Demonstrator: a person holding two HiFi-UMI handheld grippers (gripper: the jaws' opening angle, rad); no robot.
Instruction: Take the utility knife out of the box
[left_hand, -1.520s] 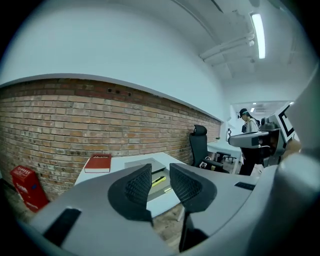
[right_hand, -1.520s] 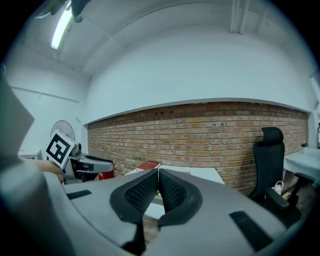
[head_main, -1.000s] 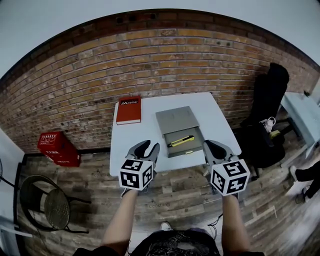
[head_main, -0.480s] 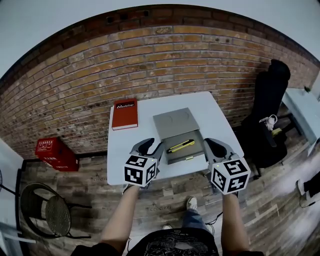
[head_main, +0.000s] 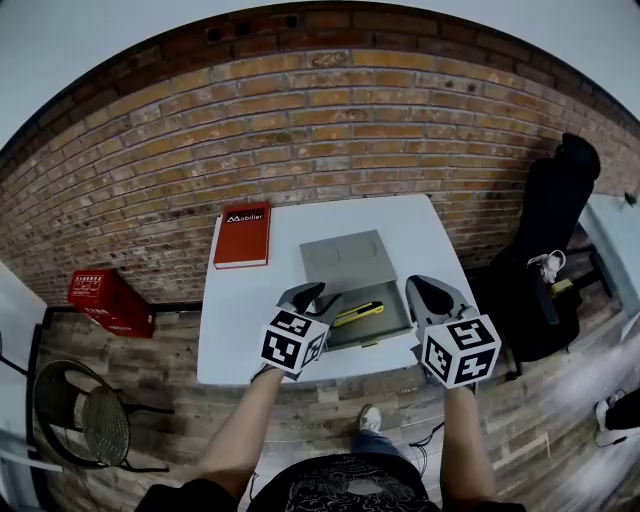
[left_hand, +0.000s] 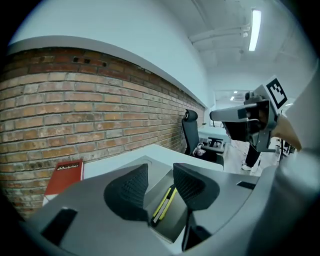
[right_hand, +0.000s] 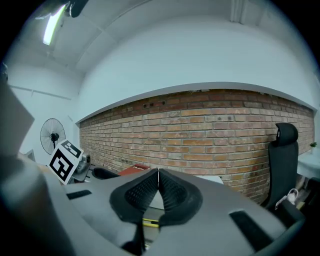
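Observation:
A yellow utility knife (head_main: 358, 314) lies aslant in the open tray of a grey box (head_main: 346, 258) on the white table (head_main: 240, 320). My left gripper (head_main: 314, 297) hovers at the tray's left front corner, just short of the knife. Its jaws are opening and nothing is between them. In the left gripper view the knife (left_hand: 164, 204) shows through the gap of that gripper (left_hand: 159, 183), lower down in the box (left_hand: 150, 172). My right gripper (head_main: 430, 295) is off the tray's right side, its fingers shut together (right_hand: 158, 188) and empty.
A red book (head_main: 241, 236) lies at the table's back left. A brick wall stands right behind the table. A black office chair (head_main: 552, 225) is at the right. On the floor at the left are a red crate (head_main: 110, 301) and a wire chair (head_main: 88, 420).
Both grippers have moved forward to the table's front edge. The left one has come in over the table beside the box and its jaws have spread wider.

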